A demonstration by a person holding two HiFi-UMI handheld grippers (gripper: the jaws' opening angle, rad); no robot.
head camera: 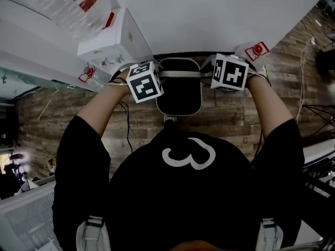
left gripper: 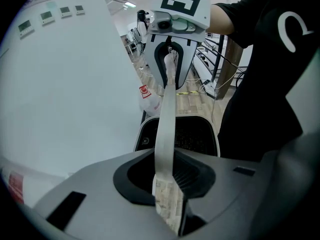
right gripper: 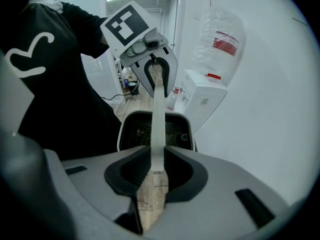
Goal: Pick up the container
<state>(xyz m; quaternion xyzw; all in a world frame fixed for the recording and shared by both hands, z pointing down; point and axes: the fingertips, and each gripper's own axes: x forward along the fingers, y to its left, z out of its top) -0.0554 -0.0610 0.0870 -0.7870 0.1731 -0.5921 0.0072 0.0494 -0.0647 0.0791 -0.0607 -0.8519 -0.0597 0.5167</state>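
Observation:
The container (head camera: 178, 97) is a black bin with a pale grey rim, hanging over the wooden floor just in front of me. Its flat grey handle strap (head camera: 180, 73) runs across the top between both grippers. My left gripper (head camera: 145, 82) is shut on the strap's left end and my right gripper (head camera: 229, 72) on its right end. In the left gripper view the strap (left gripper: 165, 134) leads from the left gripper (left gripper: 167, 180) across to the right gripper (left gripper: 175, 39), with the bin (left gripper: 145, 134) below. The right gripper view mirrors this: right gripper (right gripper: 154, 176), strap (right gripper: 157, 124), bin (right gripper: 125, 129), left gripper (right gripper: 150, 59).
A white tabletop (head camera: 225, 14) lies right beyond the container. On its left part stand a white box (head camera: 112, 43) and a clear plastic bag with a red label (head camera: 78, 4). Cables (head camera: 303, 77) trail over the wooden floor at the right.

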